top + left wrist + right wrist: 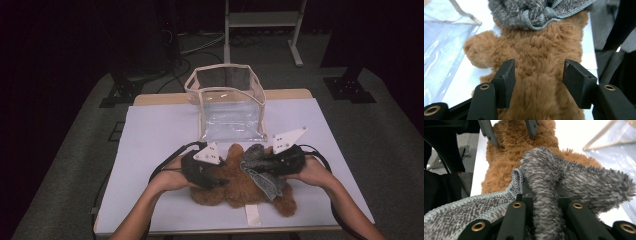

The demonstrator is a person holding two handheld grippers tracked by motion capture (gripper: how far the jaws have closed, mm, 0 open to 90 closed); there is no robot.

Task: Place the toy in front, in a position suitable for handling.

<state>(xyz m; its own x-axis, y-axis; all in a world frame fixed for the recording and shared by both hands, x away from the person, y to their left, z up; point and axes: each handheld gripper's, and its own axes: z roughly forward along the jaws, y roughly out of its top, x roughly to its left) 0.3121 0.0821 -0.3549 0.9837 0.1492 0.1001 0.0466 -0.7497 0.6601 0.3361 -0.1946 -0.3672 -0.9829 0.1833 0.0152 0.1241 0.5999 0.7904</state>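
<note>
A brown plush teddy bear (pixel 235 190) lies on the white table cover, near the front edge. My left gripper (pixel 220 182) is shut on the bear's body; in the left gripper view its jaws press into the fur (pixel 539 62) from both sides. My right gripper (pixel 260 162) is shut on a grey fuzzy knit garment (pixel 270 185) that drapes over the bear. In the right gripper view a fold of the grey garment (pixel 544 170) is pinched between the jaws, with the bear (pixel 509 145) and the left gripper (pixel 509 130) beyond it.
A clear plastic bag (pixel 227 107) with beige trim stands open behind the bear, seen also as the bag's wall (pixel 441 45) and corner (pixel 614 147). A strip of tape (pixel 252 215) sits at the table's front edge. A metal stand (pixel 262 20) and cables are on the floor beyond.
</note>
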